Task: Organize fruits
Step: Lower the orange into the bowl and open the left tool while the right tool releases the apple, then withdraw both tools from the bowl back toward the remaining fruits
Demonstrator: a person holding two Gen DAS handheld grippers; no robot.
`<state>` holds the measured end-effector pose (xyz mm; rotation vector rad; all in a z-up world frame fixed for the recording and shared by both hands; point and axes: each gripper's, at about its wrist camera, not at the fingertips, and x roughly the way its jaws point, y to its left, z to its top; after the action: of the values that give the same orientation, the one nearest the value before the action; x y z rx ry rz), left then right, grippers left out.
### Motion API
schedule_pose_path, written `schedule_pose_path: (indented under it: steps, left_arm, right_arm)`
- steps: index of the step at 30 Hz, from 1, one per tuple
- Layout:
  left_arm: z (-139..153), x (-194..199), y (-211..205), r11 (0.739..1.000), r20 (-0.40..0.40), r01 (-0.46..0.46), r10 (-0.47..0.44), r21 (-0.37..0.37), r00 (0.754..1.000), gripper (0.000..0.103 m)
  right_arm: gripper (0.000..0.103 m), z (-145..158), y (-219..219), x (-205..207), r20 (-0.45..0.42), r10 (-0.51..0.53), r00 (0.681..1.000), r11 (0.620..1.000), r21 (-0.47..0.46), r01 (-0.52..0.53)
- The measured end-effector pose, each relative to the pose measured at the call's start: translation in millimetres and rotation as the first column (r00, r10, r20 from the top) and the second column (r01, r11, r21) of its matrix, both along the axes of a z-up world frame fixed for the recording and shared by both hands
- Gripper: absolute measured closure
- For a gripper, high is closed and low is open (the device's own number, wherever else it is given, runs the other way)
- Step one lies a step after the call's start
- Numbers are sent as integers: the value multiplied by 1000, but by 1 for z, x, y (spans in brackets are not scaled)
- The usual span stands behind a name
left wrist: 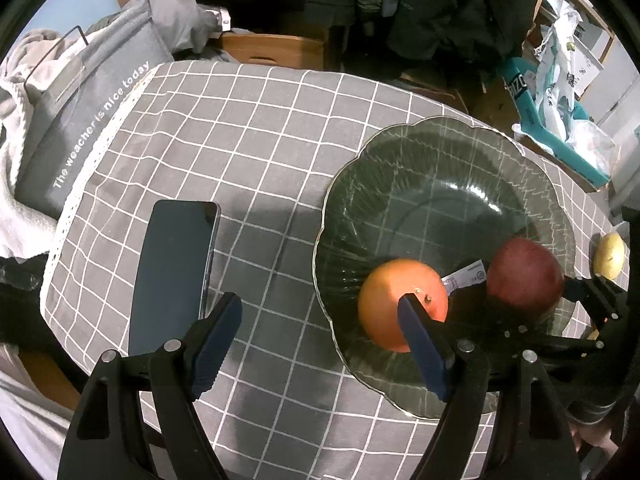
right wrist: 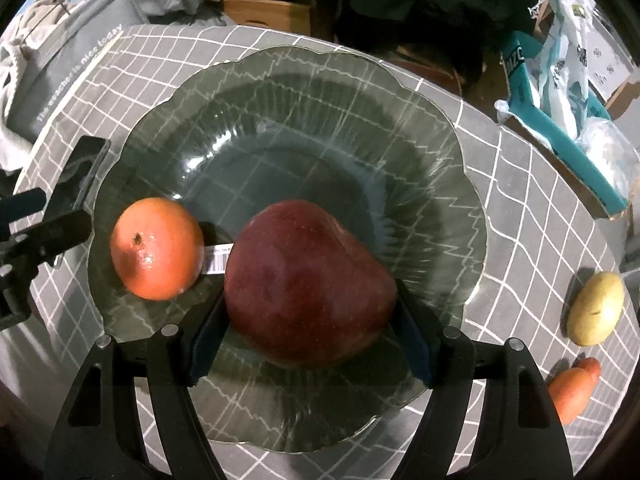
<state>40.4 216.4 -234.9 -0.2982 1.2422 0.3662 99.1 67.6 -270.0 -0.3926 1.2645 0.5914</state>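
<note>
The step in hand looked like setting the red apple (right wrist: 310, 284) down in the glass bowl (right wrist: 280, 92), and doing it well would have meant letting the fruit settle on the glass before the pads parted further, then lifting straight up so that neither finger nudged it against the orange (right wrist: 157, 248) lying just beside it. The right gripper (right wrist: 308, 332) pointed steeply down over the near part of the bowl, its jaws spread wide on either side of the apple with the pads at its flanks; whether they pressed on it or had just let go could not be told. The left gripper (left wrist: 320, 332) also pointed steeply down, its jaws wide apart and empty, one finger over the checked tablecloth (left wrist: 240, 140) near a phone (left wrist: 172, 272), the other in front of the orange, whether touching it or above it was unclear. Outside the bowl, a pale yellow fruit (right wrist: 596, 308) and a carrot (right wrist: 572, 388) waited on the cloth, well apart from the apple. A label (right wrist: 218, 258) lay between the two fruits in the bowl.
</note>
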Motion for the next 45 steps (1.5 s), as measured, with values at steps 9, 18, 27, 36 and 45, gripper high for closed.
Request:
schedule_pose_path:
  steps: [9, 18, 27, 36, 45]
  left_arm:
    - [2, -1, 2, 1000, 10, -8, 8, -10, 1000, 22]
    - [13, -2, -6, 1000, 30, 11, -11, -13, 999, 22]
    - [42, -8, -22, 999, 87, 50, -50, 6, 995, 22]
    - [84, -17, -42, 994, 181, 93, -101, 53, 978, 22]
    - [125, -28, -77, 984, 280, 157, -174, 85, 944, 16]
  right_arm:
    - [16, 18, -5, 3, 44, -34, 998, 995, 92, 30]
    - [16, 57, -17, 3, 115, -66, 991, 992, 112, 53]
    - [16, 104, -47, -7, 201, -121, 972, 987, 131, 96]
    - [16, 152, -79, -30, 270, -156, 950, 977, 181, 109]
    - [16, 187, -120, -52, 318, -205, 926, 964, 231, 134]
